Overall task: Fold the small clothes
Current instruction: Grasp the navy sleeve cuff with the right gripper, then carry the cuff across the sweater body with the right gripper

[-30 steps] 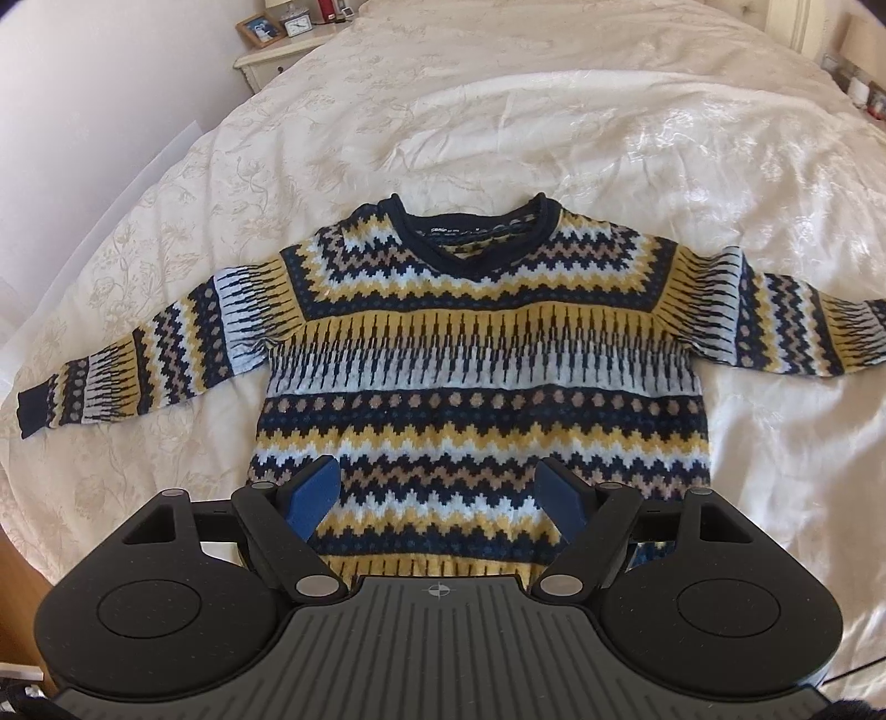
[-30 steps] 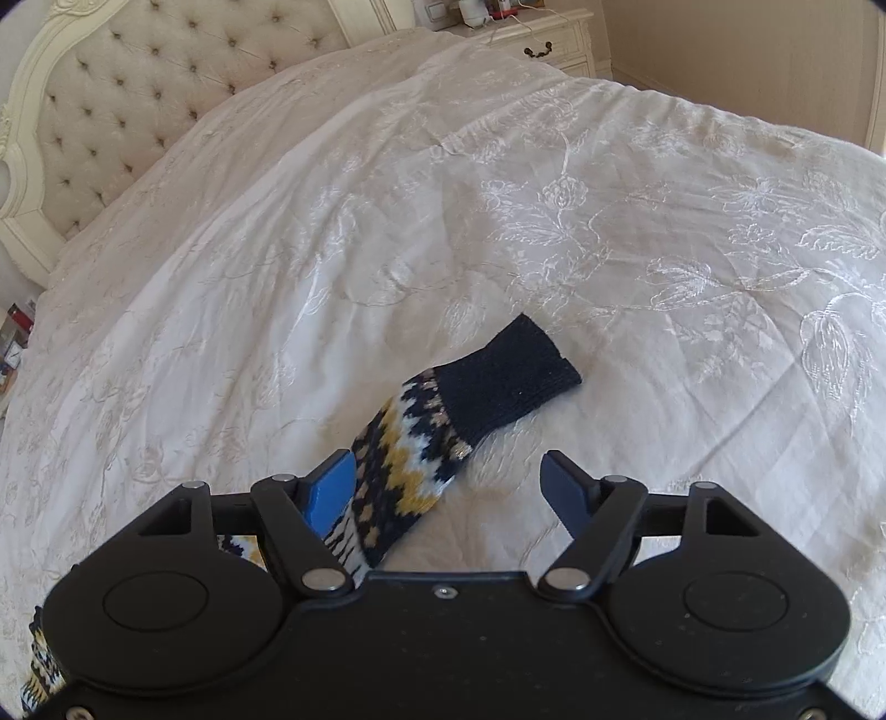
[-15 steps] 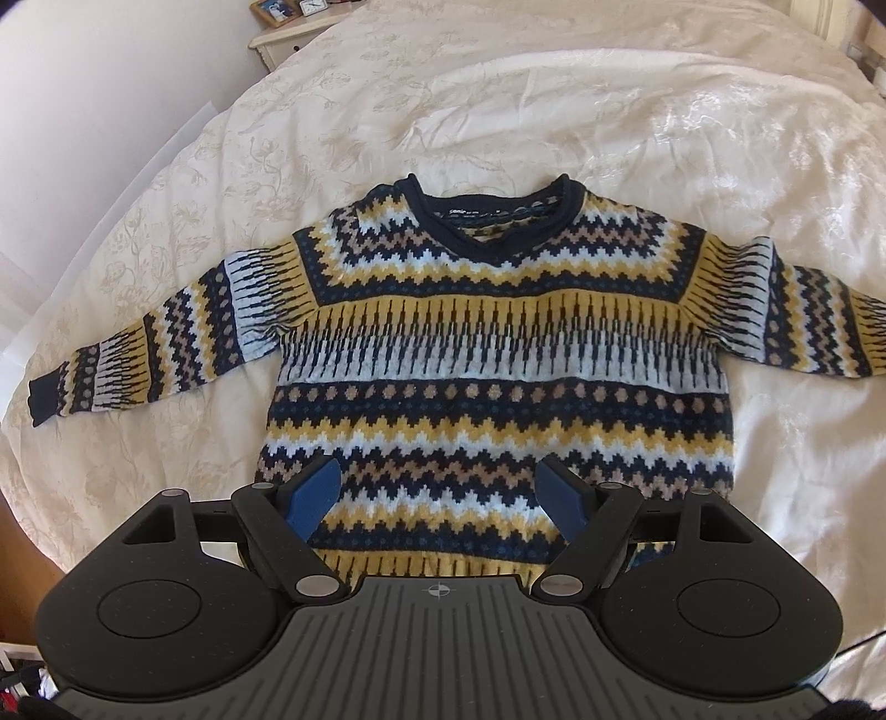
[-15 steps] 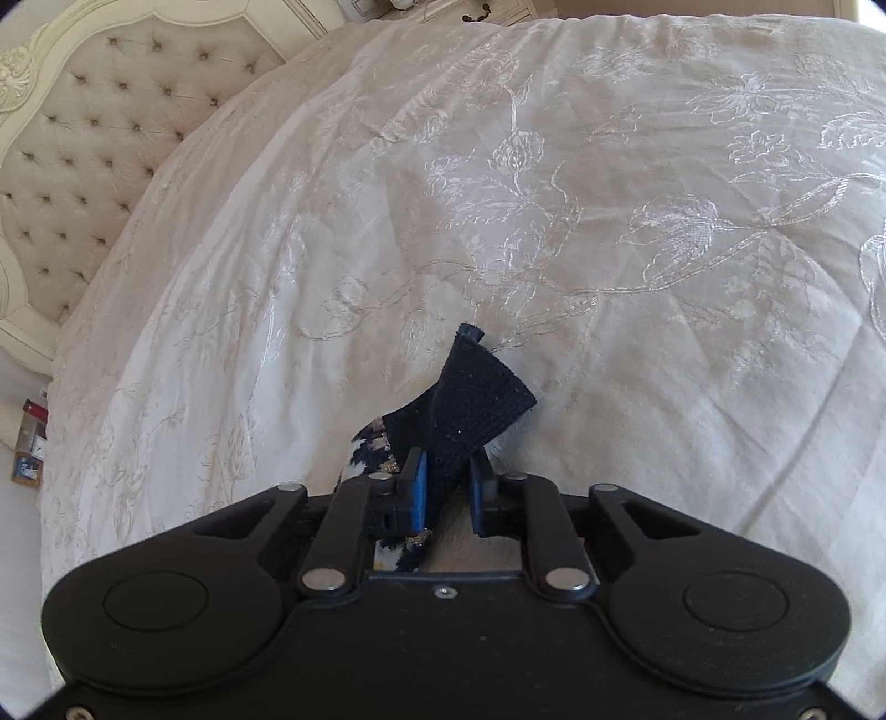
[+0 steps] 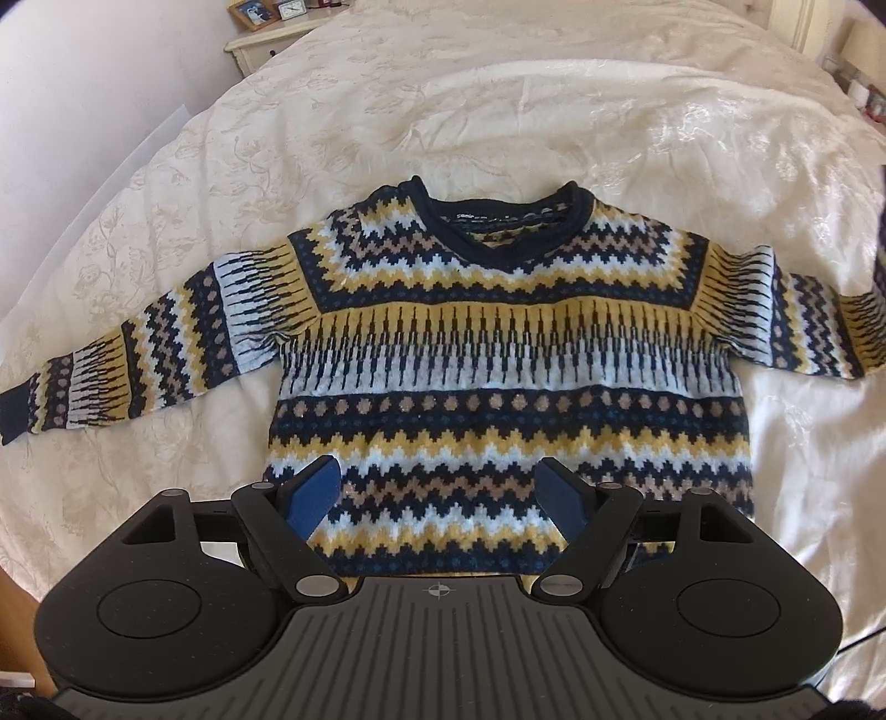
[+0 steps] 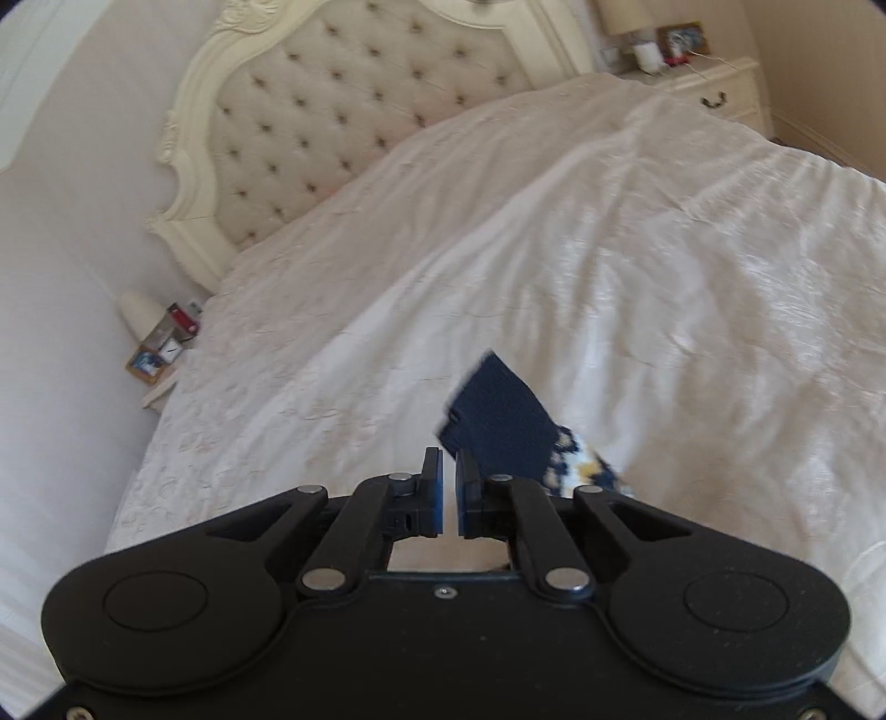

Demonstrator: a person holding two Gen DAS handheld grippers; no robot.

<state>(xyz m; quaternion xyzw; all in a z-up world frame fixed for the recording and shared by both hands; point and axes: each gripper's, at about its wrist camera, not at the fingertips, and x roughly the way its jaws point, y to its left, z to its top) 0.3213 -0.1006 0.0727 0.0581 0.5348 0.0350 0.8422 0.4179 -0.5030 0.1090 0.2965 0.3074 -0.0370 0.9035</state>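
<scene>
Left tool [image 5: 437,471] hangs wide open over the bottom hem, both blue pads spread and gripping nothing. Right tool [image 6: 448,459] is the opposite story: fingers drawn almost together with only a sliver of light between the pads.

Now the big picture. It all sits on the bed [image 5: 498,111], covered in a cream spread with a flower pattern. Behind it, in the right wrist view, stands a cream buttoned headboard [image 6: 332,122]. A pale nightstand [image 5: 260,44] stands at the far left corner in the left wrist view, and another one [image 6: 714,88] shows on the far side in the right wrist view.

And here's the sweater [image 5: 509,354], navy, mustard, white and tan zigzag bands, lying flat and face up in the middle of the bed. The neck points away from the left tool and the hem is right under its fingers. One sleeve [image 5: 166,343] runs out flat to the left edge of that view, straight and smooth. The other sleeve [image 5: 819,332] runs off to the right, and its far end is cut off by the edge.

Over to the right wrist view: the navy cuff [image 6: 498,404] is up off the spread, standing right at the right tool's fingertips. It looks caught by its near corner, though the picture is blurred there.

Small stuff last: a picture frame [image 5: 253,12] and a little clock [image 5: 289,8] sit on the first nightstand.
</scene>
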